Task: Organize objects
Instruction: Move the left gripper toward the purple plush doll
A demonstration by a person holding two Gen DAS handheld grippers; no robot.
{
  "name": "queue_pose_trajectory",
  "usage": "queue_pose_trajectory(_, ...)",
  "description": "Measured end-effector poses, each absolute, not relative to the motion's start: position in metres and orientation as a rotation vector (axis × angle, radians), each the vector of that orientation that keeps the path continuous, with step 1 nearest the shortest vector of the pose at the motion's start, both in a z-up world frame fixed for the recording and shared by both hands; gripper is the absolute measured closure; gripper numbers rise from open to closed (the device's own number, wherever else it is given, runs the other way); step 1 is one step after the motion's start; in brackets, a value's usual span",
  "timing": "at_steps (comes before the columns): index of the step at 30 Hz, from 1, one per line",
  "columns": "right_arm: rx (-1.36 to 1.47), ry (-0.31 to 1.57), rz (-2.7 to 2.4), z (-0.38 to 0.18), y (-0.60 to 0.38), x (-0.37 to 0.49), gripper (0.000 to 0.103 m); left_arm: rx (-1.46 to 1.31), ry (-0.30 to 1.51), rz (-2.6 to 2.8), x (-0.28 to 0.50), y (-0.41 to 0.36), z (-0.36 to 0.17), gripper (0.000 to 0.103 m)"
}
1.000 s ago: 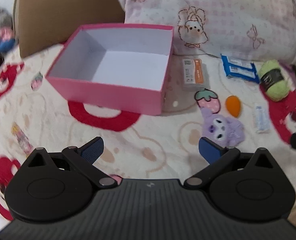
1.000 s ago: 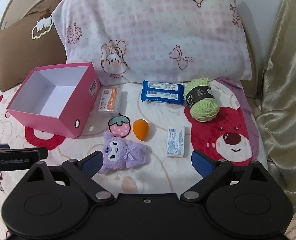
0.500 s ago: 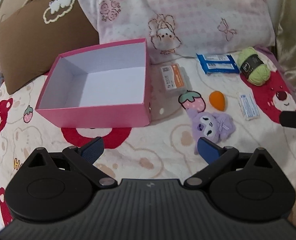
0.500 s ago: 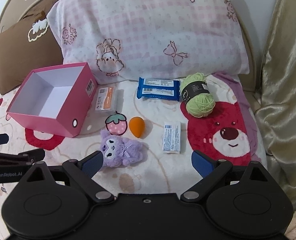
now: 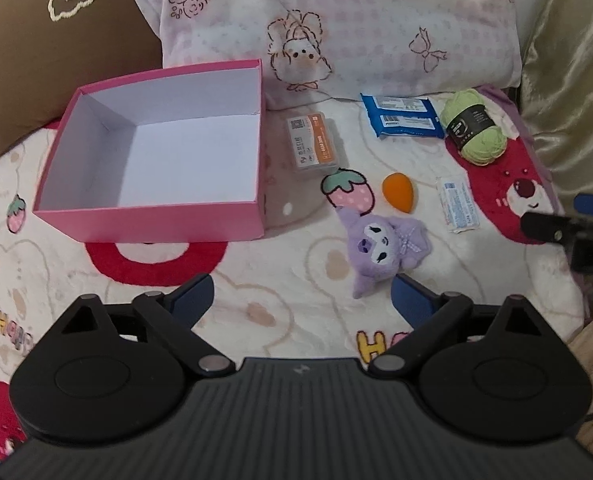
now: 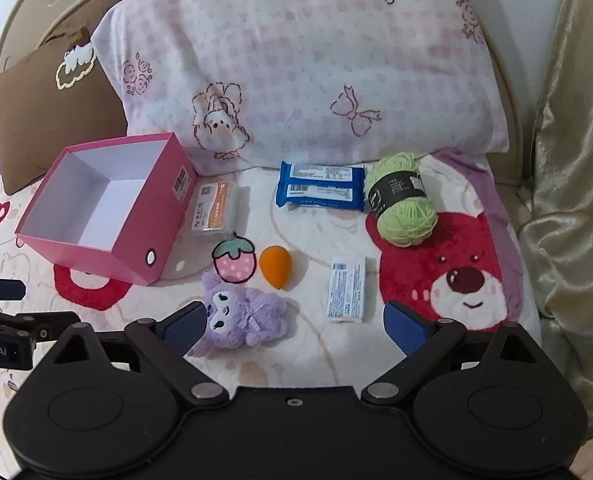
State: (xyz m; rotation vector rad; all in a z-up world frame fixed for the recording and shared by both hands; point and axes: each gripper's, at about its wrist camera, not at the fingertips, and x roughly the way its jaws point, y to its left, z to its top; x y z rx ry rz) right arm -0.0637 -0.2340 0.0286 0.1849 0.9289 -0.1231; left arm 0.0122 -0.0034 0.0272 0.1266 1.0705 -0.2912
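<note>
Since a second ago, the left gripper (image 5: 302, 294) has risen and turned, so the whole bed is now visible to it. Its jaws are wide but closing a little, with nothing between them. The right gripper (image 6: 294, 322) is wide open and holds nothing. The pink box (image 5: 152, 222) is empty; the purple plush (image 5: 380, 242), orange sponge (image 5: 398, 192), small packet (image 5: 458, 204), card case (image 5: 314, 142), blue wipes (image 5: 402, 116) and green yarn (image 5: 476, 128) lie on the blanket (image 5: 280, 304) beside it. I think no object is chosen yet. Next, one gripper must go down around the plush, the nearest one.
</note>
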Motion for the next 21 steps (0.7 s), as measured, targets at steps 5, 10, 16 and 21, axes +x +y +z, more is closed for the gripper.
queue_pose_trajectory(5,0.200,0.919,-0.051,0.034,-0.241,-0.062,0.006,0.173,1.044,-0.265,0.007,-0.005,0.033,0.008)
queue_pose_trajectory(10,0.183,0.915,-0.047,0.037,-0.243,-0.060,0.007,0.141,1.060,-0.245,0.008,0.000,0.038,0.008)
queue_pose_trajectory(16,0.157,0.945,-0.044,0.035,-0.243,-0.056,0.007,0.130,1.058,-0.257,0.008,-0.002,0.043,0.008)
queue_pose_trajectory(21,0.143,0.947,-0.040,0.038,-0.243,-0.058,0.007,0.127,1.062,-0.270,0.010,-0.006,0.046,0.008)
